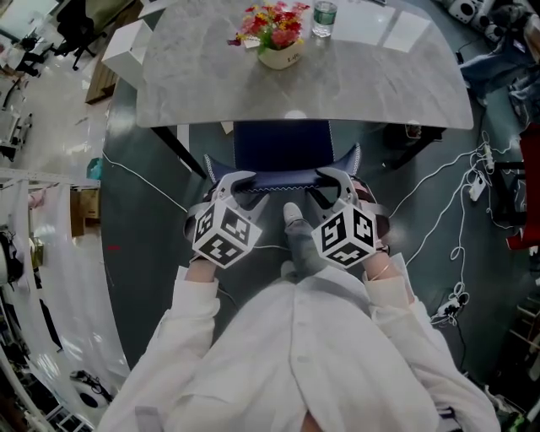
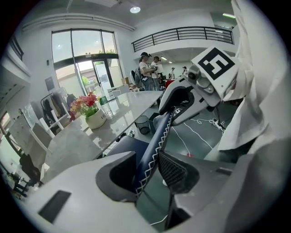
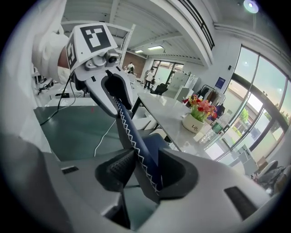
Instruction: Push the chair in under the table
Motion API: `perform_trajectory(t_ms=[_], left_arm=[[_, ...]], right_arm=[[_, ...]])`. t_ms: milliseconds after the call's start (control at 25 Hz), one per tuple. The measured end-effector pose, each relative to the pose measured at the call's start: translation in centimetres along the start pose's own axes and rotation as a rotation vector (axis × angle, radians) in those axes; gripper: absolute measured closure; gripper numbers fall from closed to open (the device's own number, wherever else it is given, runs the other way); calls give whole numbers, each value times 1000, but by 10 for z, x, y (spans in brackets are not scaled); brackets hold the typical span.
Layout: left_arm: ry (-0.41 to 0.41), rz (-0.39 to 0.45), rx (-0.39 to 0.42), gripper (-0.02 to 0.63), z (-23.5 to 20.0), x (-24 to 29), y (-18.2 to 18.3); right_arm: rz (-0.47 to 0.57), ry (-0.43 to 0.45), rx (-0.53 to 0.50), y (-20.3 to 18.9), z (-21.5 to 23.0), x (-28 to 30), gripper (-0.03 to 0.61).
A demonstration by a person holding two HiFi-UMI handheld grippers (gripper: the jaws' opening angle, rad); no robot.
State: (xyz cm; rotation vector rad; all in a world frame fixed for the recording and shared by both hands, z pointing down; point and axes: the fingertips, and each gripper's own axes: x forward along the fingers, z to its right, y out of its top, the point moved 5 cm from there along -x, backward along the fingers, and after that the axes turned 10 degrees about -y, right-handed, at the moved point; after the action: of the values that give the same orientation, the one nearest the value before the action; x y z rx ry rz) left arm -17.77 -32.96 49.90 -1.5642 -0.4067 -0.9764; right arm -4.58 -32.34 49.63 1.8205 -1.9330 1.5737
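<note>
The chair point(image 1: 281, 145) stands at the middle of the near edge of the table point(image 1: 202, 84). The front of its dark blue seat is tucked under the top, while the rear of the seat and the backrest are out on the person's side. It sits between the table's dark legs point(image 1: 179, 145), with a gap to each. The left gripper point(image 1: 240, 182) has its jaws closed on the white-stitched top edge of the backrest near its left corner. The right gripper point(image 1: 332, 179) grips the same edge near the right corner. A grey-socked foot point(image 1: 297, 232) rests just behind the chair, between the two grippers. The dark floor point(image 1: 148, 245) lies open on the left, crossed by one thin white lead. On the right, loose cables point(image 1: 460, 219) trail near the table's right leg. The grey marbled top carries a pot of flowers point(image 1: 277, 38) near the middle of its far edge. A glass point(image 1: 324, 18) stands just beside the pot toward the far right corner. The near half of the top is bare. Beyond are tall windows point(image 2: 82, 54), a railed balcony point(image 2: 182, 34) and people point(image 2: 148, 73) standing well away.
</note>
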Motion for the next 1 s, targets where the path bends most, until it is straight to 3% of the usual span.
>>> perform_trajectory(t_ms=[720, 1000], left_arm=[[-3, -2, -31, 456, 10, -3, -11], [39, 5, -34, 454, 16, -7, -15]], right_arm=[[-5, 45, -1, 0, -14, -5, 420], [-18, 34, -13, 3, -21, -11, 420]])
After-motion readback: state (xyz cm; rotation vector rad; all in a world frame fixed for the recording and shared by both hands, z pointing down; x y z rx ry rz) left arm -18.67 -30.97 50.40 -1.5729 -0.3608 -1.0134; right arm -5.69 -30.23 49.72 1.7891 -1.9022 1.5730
